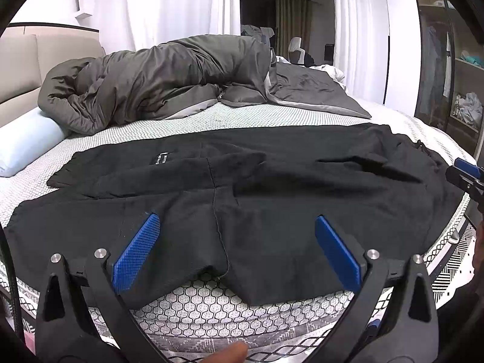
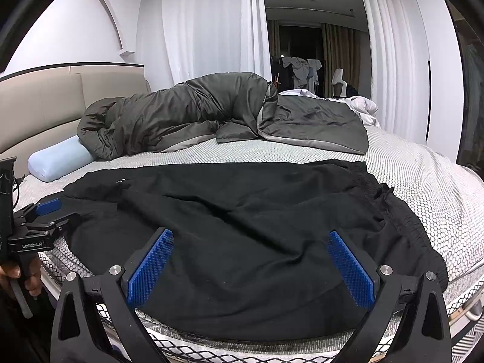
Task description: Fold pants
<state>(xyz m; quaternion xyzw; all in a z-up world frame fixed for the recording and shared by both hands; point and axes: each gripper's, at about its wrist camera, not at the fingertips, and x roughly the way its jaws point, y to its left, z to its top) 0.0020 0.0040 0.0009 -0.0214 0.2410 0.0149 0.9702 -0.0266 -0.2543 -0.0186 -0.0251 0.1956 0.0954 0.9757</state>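
Left claw point(image 1: 237, 249) and right claw point(image 2: 251, 267) both gape apart, gripping nothing, above rumpled black fabric pants point(image 1: 242, 181) spread on the white mattress point(image 1: 211, 302); folding looks barely begun.

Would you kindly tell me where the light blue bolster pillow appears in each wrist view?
Left wrist view: light blue bolster pillow at the far left edge, beside the grey duvet.
Right wrist view: pillow at left, above the black pants.
Shared landmark: the duvet.

"GenRobot.AI" in white lettering on the left gripper's point(image 2: 45, 211) black body. Small white-print label point(image 1: 159, 158) on the black pants point(image 1: 242, 181); unreadable.
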